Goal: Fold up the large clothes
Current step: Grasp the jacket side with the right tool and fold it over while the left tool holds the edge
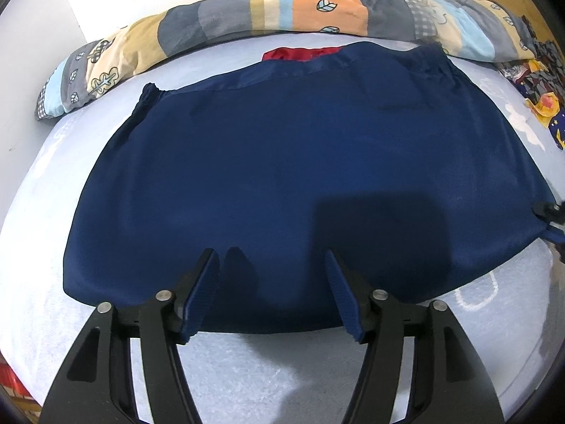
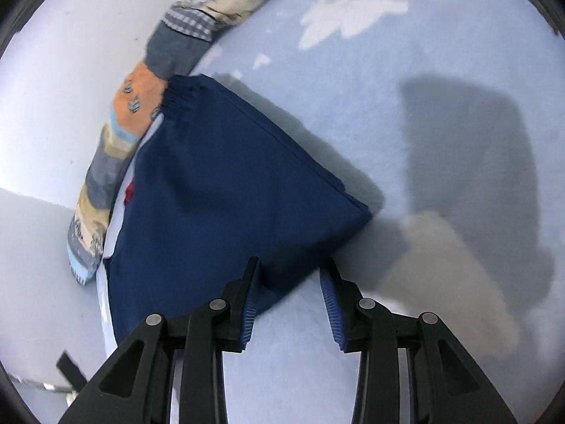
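On the bed (image 1: pixel 247 371), soft, limp navy garment (image 1: pixel 282 162) is best pinched at hems; left gripper (image 1: pixel 272 268) and right gripper (image 2: pixel 291 275) are parted, empty.

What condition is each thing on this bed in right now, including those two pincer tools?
Navy garment: lying flat, folded, elastic edge at the far side.
Red cloth: mostly hidden under the navy garment.
Patchwork quilt: bunched along the wall.
Left gripper: open, holding nothing.
Right gripper: open at the garment's corner.
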Demonstrator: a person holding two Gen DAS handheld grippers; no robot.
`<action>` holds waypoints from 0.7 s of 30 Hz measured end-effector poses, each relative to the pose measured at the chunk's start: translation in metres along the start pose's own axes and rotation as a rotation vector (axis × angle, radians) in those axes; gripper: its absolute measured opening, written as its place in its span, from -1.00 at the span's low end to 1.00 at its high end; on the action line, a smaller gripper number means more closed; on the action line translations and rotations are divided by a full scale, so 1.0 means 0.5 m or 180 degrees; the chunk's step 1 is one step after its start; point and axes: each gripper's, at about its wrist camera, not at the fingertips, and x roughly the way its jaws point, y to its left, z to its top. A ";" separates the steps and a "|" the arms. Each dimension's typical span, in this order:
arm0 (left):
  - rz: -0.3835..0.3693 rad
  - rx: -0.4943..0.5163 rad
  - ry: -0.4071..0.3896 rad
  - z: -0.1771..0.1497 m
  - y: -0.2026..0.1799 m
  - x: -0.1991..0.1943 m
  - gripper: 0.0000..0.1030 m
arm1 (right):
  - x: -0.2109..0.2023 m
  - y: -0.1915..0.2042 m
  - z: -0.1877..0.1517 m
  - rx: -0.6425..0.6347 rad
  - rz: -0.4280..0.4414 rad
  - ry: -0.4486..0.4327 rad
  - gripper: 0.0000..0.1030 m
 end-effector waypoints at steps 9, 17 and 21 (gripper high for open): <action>-0.0043 -0.0016 0.0031 0.005 -0.002 0.004 0.22 | 0.096 0.059 0.045 -0.0153 0.0620 -0.0257 -0.06; -0.0110 -0.0083 -0.0077 0.017 -0.008 -0.008 0.22 | 0.052 0.171 0.027 -0.0911 0.0139 -0.0713 -0.69; -0.0188 -0.0095 -0.0248 0.025 -0.021 -0.020 0.22 | 0.007 0.251 -0.008 -0.1407 -0.0063 -0.1004 -0.70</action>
